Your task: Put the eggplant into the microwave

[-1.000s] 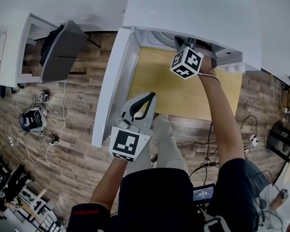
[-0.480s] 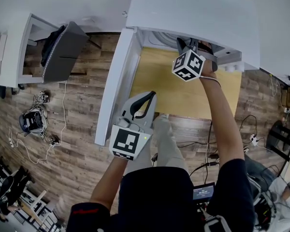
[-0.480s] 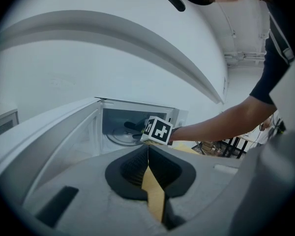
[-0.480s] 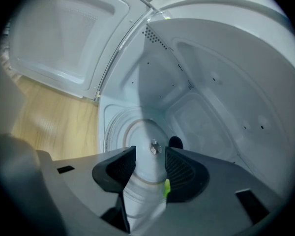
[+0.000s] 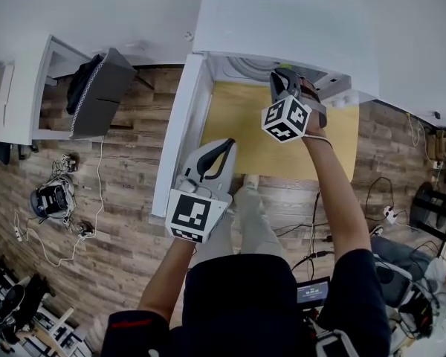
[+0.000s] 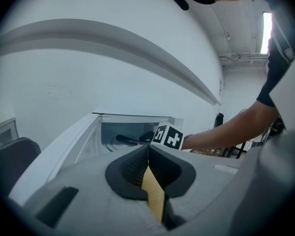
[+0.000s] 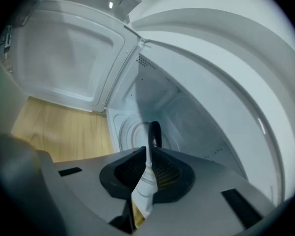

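The white microwave [image 5: 282,21] stands on a wooden tabletop [image 5: 260,136] with its door [image 5: 180,125] swung open to the left. The dark eggplant [image 7: 155,132] lies inside on the glass turntable [image 7: 128,132]; from the left gripper view it shows as a dark shape [image 6: 128,139] in the cavity. My right gripper [image 5: 282,76] [image 7: 147,151] hovers at the mouth of the cavity, short of the eggplant. Its jaws are closing, the tips all but meeting, with nothing between them. My left gripper [image 5: 227,146] [image 6: 148,150] hangs in front of the door edge, shut and empty.
The open door takes up the left side of the tabletop. A dark chair [image 5: 97,88] and a white desk [image 5: 22,88] stand to the left on the wooden floor. Cables and gear [image 5: 52,192] lie on the floor there.
My right gripper has drawn back out of the microwave opening toward the person, without the eggplant. My left gripper has hardly shifted.
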The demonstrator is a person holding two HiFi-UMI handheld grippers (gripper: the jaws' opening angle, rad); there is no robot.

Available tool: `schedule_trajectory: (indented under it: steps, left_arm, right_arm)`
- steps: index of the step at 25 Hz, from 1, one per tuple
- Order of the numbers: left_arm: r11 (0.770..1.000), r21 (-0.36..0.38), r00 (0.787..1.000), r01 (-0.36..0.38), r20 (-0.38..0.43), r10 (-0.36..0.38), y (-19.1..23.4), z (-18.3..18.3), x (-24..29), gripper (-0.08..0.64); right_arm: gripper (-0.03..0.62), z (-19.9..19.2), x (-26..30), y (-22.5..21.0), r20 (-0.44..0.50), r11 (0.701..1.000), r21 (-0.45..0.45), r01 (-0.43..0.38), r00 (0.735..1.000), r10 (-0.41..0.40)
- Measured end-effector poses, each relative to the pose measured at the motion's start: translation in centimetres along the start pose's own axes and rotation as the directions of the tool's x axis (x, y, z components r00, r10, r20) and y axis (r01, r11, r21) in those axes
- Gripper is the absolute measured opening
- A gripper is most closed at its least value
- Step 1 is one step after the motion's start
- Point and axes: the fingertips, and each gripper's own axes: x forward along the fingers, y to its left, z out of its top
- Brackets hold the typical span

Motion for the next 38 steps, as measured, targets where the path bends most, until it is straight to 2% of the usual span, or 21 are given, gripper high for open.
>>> schedule_trajectory:
  steps: [8, 17, 26, 33, 38]
  left_arm:
    - [1.000, 0.014, 0.999, 0.008, 0.037, -0.009, -0.3, 2.7, -0.9, 0.017]
    - [0.999, 0.028, 0.998, 0.018, 0.057, -0.020, -0.6, 4.5, -1.4, 0.017]
    - [0.999, 0.036, 0.998, 0.020, 0.058, -0.022, -0.7, 5.4, -1.5, 0.017]
    - [0.998, 0.055, 0.997, 0.000, 0.082, -0.005, -0.6, 7.2, -2.0, 0.017]
    - [0.997, 0.073, 0.994, -0.011, 0.108, 0.003, -0.7, 8.9, -2.3, 0.017]
  right_arm:
    - [0.029, 0.4, -5.0, -0.6, 0.026, 0.983, 0.182, -0.005, 1.000, 0.000]
    - [0.023, 0.1, -10.3, -1.9, 0.063, 0.909, 0.416, -0.009, 0.998, -0.019]
    - [0.021, 0.1, -13.5, -2.9, 0.091, 0.869, 0.494, -0.003, 0.995, -0.049]
    - [0.020, 2.0, -17.5, -3.7, 0.172, 0.819, 0.573, -0.032, 0.982, -0.082]
    - [0.020, 3.7, -21.6, -5.2, 0.240, 0.791, 0.610, -0.044, 0.962, -0.132]
